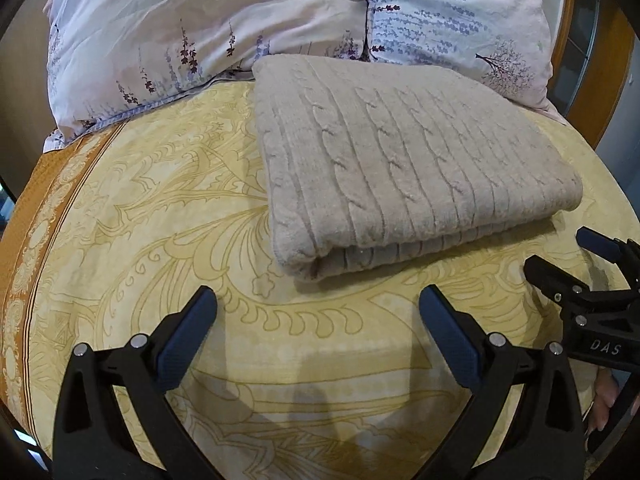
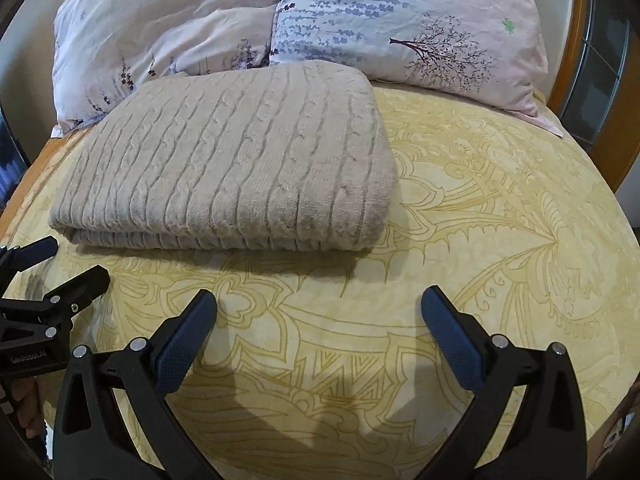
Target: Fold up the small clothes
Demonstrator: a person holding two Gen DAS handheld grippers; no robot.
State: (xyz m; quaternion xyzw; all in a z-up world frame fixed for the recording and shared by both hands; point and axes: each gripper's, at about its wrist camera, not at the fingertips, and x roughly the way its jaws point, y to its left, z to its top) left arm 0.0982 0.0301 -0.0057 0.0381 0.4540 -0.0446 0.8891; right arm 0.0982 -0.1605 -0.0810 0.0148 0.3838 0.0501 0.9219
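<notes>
1. We hold the left hand-held gripper (image 1: 318,300) low over the bed (image 1: 160,240). Its two blue fingers (image 1: 188,336) are spread wide apart. There is nothing between them.
2. We hold the right hand-held gripper (image 2: 319,300) the same way. Its blue fingers (image 2: 452,336) are wide apart too, and they hold nothing.
3. The sweater (image 1: 400,160) is gray-tan and soft, with a twisty rope pattern on it. It lies folded into a thick, neat block on the bed.
4. The sweater sits just past both grippers. No finger touches it.
5. In the left view the sweater is ahead and a bit to the right. In the right view the same sweater (image 2: 232,160) is ahead and to the left. So it lies between our two grippers, a little farther up the bed.
6. The far edge of the sweater touches the pillows (image 1: 240,20). The pillows are pale pink and white, with purple flowers and small trees on them.
7. The bed cover is yellow with curly line drawings. It has an orange band along one side.
8. Each gripper shows at the edge of the other view. They are side by side and apart.
</notes>
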